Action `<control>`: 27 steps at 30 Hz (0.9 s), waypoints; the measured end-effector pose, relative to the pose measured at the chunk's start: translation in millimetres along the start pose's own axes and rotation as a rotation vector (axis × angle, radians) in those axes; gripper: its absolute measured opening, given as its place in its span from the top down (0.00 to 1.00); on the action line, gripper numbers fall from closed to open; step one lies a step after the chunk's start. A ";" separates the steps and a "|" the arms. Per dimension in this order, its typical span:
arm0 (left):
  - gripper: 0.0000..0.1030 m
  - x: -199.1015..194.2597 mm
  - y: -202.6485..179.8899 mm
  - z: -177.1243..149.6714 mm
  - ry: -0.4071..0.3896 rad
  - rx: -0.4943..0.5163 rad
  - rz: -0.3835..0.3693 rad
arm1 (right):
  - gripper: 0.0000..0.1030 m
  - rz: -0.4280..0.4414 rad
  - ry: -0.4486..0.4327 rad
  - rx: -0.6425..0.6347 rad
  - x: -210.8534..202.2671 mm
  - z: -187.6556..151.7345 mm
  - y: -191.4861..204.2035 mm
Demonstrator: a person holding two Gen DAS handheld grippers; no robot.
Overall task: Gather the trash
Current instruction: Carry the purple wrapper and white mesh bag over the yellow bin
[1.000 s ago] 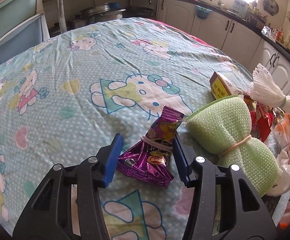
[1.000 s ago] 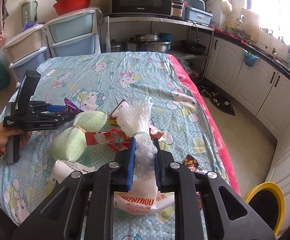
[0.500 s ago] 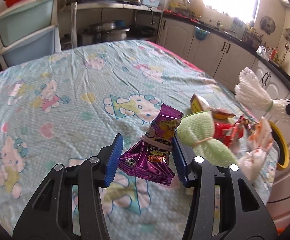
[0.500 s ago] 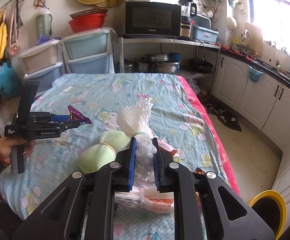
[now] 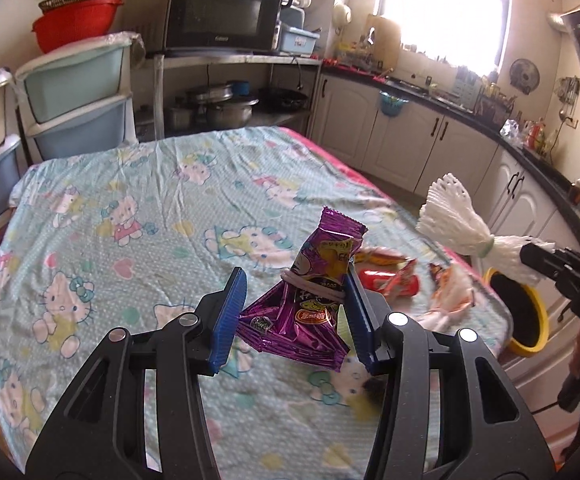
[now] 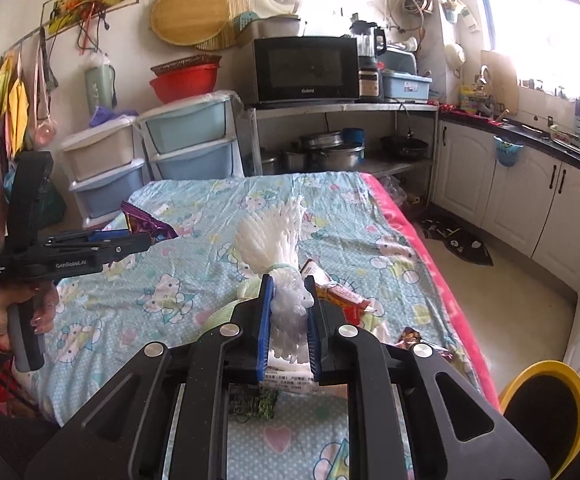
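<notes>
The left gripper [image 5: 296,316] grips a purple snack wrapper [image 5: 310,300], a crinkled foil bundle cinched by a rubber band, its long axis running up and forward out of the jaws. The right gripper [image 6: 287,328] is clamped on a white foam net [image 6: 277,236], which is waisted by a green band and fans open beyond the fingertips (the jaws sit nearly together on its squeezed neck). Both pieces hang clear above the cartoon-print tablecloth [image 5: 129,208].

Just beyond the left gripper, lower on the cloth, lie red and orange wrappers [image 5: 390,280], not yet collected. The relation that matters is the yellow-rimmed bin [image 6: 546,408]: it stands on the floor past the table's edge, below and to the right of the right gripper, so the right hand looks nearer and would probably drop first; the left has to cross the table.
</notes>
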State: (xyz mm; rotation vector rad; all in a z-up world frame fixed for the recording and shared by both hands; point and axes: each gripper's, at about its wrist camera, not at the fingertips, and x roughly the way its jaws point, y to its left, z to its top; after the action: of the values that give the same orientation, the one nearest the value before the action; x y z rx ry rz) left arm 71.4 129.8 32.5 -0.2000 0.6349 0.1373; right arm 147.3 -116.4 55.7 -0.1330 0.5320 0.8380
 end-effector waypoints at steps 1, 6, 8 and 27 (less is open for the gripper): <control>0.61 -3.4 -5.5 0.9 -0.010 0.005 -0.004 | 0.86 -0.005 -0.008 0.009 -5.6 -0.6 -1.1; 0.61 -13.1 -35.8 5.8 -0.043 0.034 -0.049 | 0.86 -0.045 -0.032 0.038 -28.7 -4.6 -10.9; 0.61 -14.0 -50.6 9.7 -0.055 0.060 -0.065 | 0.86 -0.069 -0.042 0.050 -36.2 -4.0 -18.3; 0.61 26.8 -170.3 52.4 -0.086 0.183 -0.314 | 0.86 -0.406 -0.173 0.185 -111.8 0.4 -97.7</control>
State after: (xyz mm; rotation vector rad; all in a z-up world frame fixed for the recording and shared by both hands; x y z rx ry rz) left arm 154.9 -22.0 82.0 -0.1145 0.5202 -0.2136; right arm 158.3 -256.9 102.7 0.0030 0.3986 0.3969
